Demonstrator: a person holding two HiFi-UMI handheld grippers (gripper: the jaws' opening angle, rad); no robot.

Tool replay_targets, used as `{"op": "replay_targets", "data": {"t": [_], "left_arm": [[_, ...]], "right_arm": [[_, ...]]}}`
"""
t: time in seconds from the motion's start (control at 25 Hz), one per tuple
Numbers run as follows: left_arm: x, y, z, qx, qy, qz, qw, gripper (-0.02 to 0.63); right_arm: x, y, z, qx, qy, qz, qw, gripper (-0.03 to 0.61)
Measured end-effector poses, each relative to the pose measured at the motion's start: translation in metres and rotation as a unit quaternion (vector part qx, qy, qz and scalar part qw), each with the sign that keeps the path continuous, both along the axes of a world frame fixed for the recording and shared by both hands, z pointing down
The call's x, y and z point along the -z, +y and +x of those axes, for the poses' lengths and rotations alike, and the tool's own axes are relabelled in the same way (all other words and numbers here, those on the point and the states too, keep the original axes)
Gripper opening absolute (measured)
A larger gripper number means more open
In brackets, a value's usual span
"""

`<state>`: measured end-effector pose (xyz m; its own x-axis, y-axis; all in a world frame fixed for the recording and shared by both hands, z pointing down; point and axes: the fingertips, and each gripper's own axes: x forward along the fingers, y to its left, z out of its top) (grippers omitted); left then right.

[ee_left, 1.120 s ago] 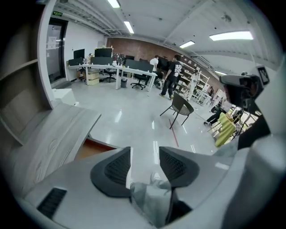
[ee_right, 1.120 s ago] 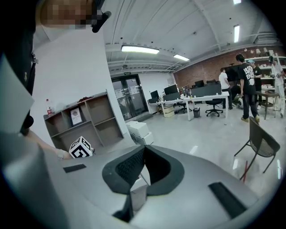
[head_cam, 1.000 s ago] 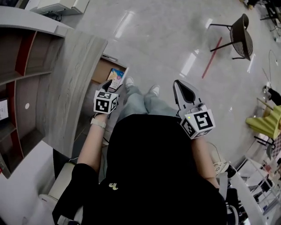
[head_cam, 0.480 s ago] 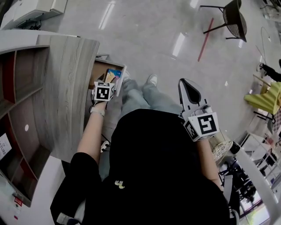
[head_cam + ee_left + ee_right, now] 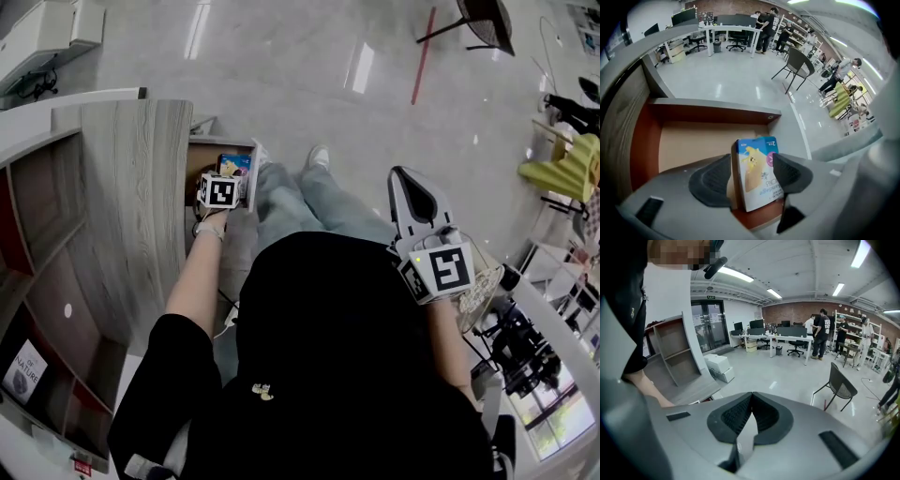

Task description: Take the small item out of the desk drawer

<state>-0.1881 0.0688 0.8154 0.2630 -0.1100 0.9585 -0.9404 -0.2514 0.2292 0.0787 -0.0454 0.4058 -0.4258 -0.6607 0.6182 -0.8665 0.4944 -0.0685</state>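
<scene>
Reaching into the open brown wooden drawer (image 5: pixel 693 138) of the grey wood-grain desk (image 5: pixel 131 206) at the left of the scene, the left gripper (image 5: pixel 751 161) stands with its jaws wide apart astride a small blue-and-white printed packet with a yellow figure on it (image 5: pixel 757 176). The packet stands upright at the near end of the drawer, between the two black ribbed pads and not visibly pinched by them. The step in hand appears to be the grasp itself. The next move calls for closing squarely on the packet's flat faces, then lifting it clear of the drawer's walls. To the right, the right gripper (image 5: pixel 751 397) hangs over the shiny floor, jaws together and empty.
</scene>
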Motion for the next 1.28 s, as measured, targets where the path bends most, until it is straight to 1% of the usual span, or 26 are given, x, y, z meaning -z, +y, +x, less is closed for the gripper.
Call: {"op": "replay_targets", "data": {"t": [0.08, 0.24, 0.4, 0.52, 0.64, 0.76, 0.96, 1.0, 1.16, 1.28], "left_arm": [[-0.008, -0.002, -0.004, -0.002, -0.010, 0.002, 1.0000, 0.272], [-0.018, -0.004, -0.002, -0.005, -0.004, -0.010, 0.9999, 0.272], [-0.024, -0.006, -0.001, -0.013, -0.005, -0.017, 0.9998, 0.272], [-0.022, -0.007, -0.002, -0.014, -0.016, -0.011, 0.9997, 0.272], [-0.021, -0.006, -0.001, -0.011, -0.017, -0.006, 0.9998, 0.272], [-0.020, -0.008, 0.001, -0.006, -0.017, 0.000, 0.9998, 0.272], [-0.022, -0.005, 0.010, 0.001, -0.001, -0.006, 1.0000, 0.272], [-0.022, -0.005, 0.012, 0.007, 0.005, -0.007, 0.9999, 0.275], [-0.003, -0.016, 0.012, 0.054, 0.028, 0.000, 0.9981, 0.275], [0.009, -0.018, 0.013, 0.057, 0.040, 0.010, 0.9975, 0.275]], "right_arm": [[-0.002, -0.001, 0.000, -0.003, 0.005, -0.003, 1.000, -0.004], [-0.003, -0.003, 0.002, -0.007, 0.015, -0.006, 1.000, -0.005], [-0.002, -0.007, 0.001, -0.007, 0.012, -0.001, 1.000, -0.003], [-0.001, -0.005, 0.003, -0.005, 0.014, -0.001, 1.000, -0.005], [0.000, -0.005, 0.004, -0.002, 0.011, 0.002, 1.000, -0.003], [-0.002, -0.001, 0.007, 0.000, 0.014, -0.012, 1.000, -0.004], [-0.002, 0.004, 0.011, 0.006, 0.012, -0.013, 1.000, -0.005], [-0.002, 0.005, 0.012, 0.007, 0.011, -0.013, 1.000, -0.003], [0.000, 0.007, 0.015, 0.010, 0.007, -0.009, 1.000, -0.004], [0.002, 0.009, 0.019, 0.012, 0.001, -0.005, 1.000, -0.005]]}}
